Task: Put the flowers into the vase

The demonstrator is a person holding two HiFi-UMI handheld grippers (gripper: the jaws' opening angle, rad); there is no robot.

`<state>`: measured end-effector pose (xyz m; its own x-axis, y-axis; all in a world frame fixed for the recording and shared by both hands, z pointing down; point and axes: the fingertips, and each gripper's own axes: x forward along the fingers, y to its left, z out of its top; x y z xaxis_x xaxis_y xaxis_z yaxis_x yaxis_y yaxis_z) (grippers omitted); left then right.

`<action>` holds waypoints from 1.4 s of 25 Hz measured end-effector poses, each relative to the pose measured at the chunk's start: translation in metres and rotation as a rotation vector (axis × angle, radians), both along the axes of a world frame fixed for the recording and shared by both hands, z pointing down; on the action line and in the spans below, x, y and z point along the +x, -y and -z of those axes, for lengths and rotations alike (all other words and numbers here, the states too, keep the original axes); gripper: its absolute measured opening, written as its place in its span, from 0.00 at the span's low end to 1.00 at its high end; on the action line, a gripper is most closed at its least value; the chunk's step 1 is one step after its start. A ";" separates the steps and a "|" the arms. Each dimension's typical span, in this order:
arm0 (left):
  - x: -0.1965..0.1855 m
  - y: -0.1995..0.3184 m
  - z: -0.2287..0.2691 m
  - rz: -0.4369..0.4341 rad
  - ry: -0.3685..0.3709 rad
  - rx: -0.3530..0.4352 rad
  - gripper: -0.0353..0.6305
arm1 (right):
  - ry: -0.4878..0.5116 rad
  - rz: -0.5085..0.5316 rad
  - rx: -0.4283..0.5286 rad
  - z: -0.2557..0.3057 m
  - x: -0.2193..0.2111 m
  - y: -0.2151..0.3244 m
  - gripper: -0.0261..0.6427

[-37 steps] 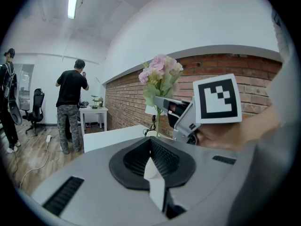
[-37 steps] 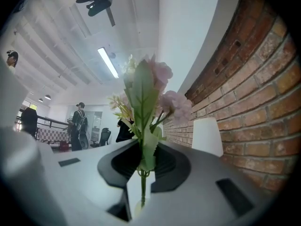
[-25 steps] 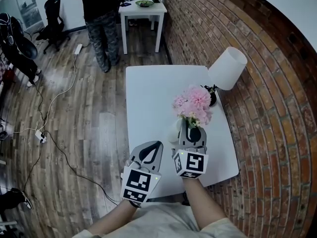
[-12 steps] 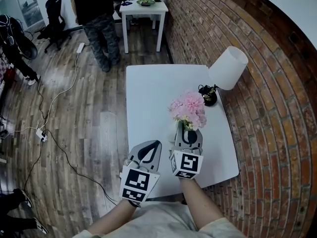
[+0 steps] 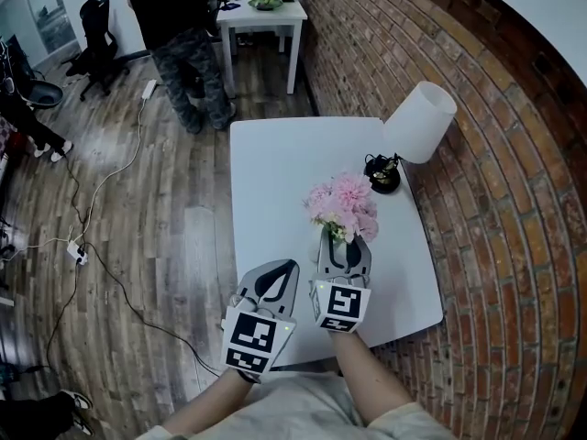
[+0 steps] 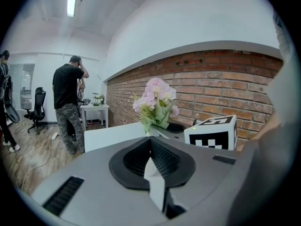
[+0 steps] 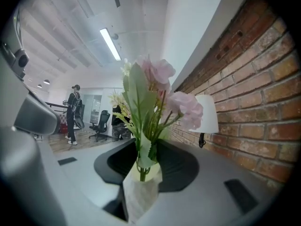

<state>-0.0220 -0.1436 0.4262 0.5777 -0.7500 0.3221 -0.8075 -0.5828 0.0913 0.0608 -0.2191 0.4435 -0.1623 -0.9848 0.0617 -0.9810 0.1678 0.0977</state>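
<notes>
A bunch of pink flowers (image 5: 341, 204) with green leaves stands upright in a small white vase (image 5: 326, 240) on the white table (image 5: 275, 163). My right gripper (image 5: 347, 244) reaches level around it. Its jaws have just been opening and now stand apart on either side of the stems (image 7: 140, 150), with the vase (image 7: 141, 189) between them and no pad pressing. The pink flowers (image 7: 160, 93) rise above the jaws. My left gripper (image 5: 280, 271) rests at the near table edge, left of the vase, with its jaws together and nothing in them. From it the flowers (image 6: 155, 100) show ahead.
A white-shaded lamp (image 5: 420, 122) on a black base (image 5: 381, 180) stands at the table's right edge by the brick wall. A person (image 5: 179, 35) stands on the wood floor beyond the table, near a small white side table (image 5: 261, 16). Cables (image 5: 92, 200) lie on the floor at left.
The flowers have sunk lower with my right gripper, and its jaws now stand wider. My left gripper has stayed put. The person at the back has shifted a little.
</notes>
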 end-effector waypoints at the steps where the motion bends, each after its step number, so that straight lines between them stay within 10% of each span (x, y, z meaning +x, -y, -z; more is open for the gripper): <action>1: 0.001 0.000 0.000 -0.002 -0.001 0.001 0.06 | -0.001 -0.002 -0.006 -0.002 0.000 -0.001 0.22; 35: 0.011 -0.019 0.013 -0.042 -0.014 0.032 0.07 | -0.031 -0.060 -0.156 -0.034 0.001 -0.043 0.34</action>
<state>-0.0111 -0.1244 0.4131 0.6136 -0.7346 0.2895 -0.7808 -0.6193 0.0832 0.0614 -0.1757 0.4775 -0.0989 -0.9708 0.2186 -0.9866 0.1242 0.1055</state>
